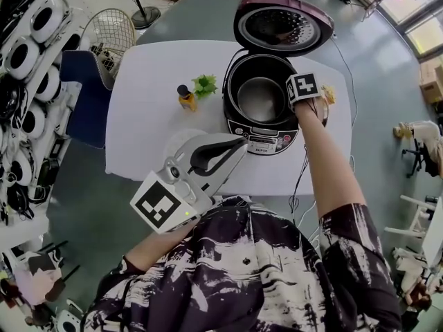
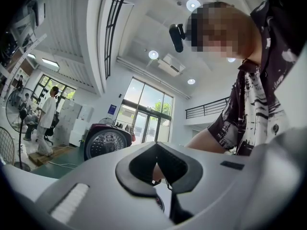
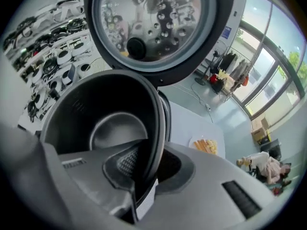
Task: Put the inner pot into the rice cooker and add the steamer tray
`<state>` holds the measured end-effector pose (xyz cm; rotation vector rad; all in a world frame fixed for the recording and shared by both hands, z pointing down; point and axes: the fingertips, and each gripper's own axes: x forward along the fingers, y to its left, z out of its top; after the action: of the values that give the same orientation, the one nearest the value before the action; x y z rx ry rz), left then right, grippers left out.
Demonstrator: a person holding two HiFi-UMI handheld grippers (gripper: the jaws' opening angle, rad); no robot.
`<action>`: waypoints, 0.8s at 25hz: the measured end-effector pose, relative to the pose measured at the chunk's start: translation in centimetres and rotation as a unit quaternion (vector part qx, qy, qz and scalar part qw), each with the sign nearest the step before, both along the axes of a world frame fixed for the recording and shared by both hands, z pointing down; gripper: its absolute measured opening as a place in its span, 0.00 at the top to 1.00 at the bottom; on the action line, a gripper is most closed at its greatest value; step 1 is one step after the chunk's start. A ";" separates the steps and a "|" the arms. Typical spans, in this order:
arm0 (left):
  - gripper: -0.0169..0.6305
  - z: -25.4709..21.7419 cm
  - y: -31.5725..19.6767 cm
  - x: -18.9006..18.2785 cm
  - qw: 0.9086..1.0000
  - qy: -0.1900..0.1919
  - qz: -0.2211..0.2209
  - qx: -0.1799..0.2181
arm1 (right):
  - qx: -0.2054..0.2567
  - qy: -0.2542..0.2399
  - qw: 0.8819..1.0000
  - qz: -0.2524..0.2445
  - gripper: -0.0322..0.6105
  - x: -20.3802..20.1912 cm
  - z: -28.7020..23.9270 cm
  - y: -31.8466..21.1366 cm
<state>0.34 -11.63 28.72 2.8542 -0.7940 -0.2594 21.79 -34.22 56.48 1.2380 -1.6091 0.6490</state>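
My right gripper (image 1: 291, 104) (image 3: 143, 169) is clenched on the right-hand rim of the inner pot (image 1: 261, 99) (image 3: 96, 114). The pot stands inside the rice cooker (image 1: 264, 141) at the upper centre of the head view, below the raised lid (image 1: 280, 25). My left gripper (image 1: 239, 144) (image 2: 160, 166) sits at the lower left of the cooker, jaws together on nothing. Under it, on the white table (image 1: 138, 123), lies a white round piece (image 1: 178, 142), half hidden, which is possibly the steamer tray.
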 end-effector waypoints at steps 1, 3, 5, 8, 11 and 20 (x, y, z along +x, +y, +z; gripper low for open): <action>0.97 0.0 0.0 -0.1 1.000 -0.001 0.000 0.000 | -0.001 0.010 1.000 -0.009 0.91 -0.1 0.1 0.0; 0.97 0.0 0.1 -0.2 1.000 -0.002 0.001 0.000 | -0.002 0.025 0.999 -0.021 0.90 -0.2 0.2 0.1; 0.97 0.0 0.0 -0.3 1.000 -0.001 0.000 0.001 | -0.005 0.041 0.999 -0.036 0.89 -0.2 0.3 0.1; 0.97 0.0 0.1 -0.5 1.000 -0.002 0.001 0.001 | -0.010 0.067 0.996 -0.064 0.87 -0.2 0.4 0.3; 0.97 -0.1 0.0 -0.6 1.000 0.001 0.002 0.001 | -0.010 0.078 0.993 -0.087 0.85 -0.3 0.5 0.2; 0.97 0.0 0.2 -0.8 1.000 -0.004 0.013 0.003 | 0.011 -0.090 0.996 -0.003 0.84 0.2 0.1 0.6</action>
<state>-0.45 -11.41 28.72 2.8710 -0.7584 -0.2461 21.95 -33.63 56.61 1.2183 -1.7713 0.7596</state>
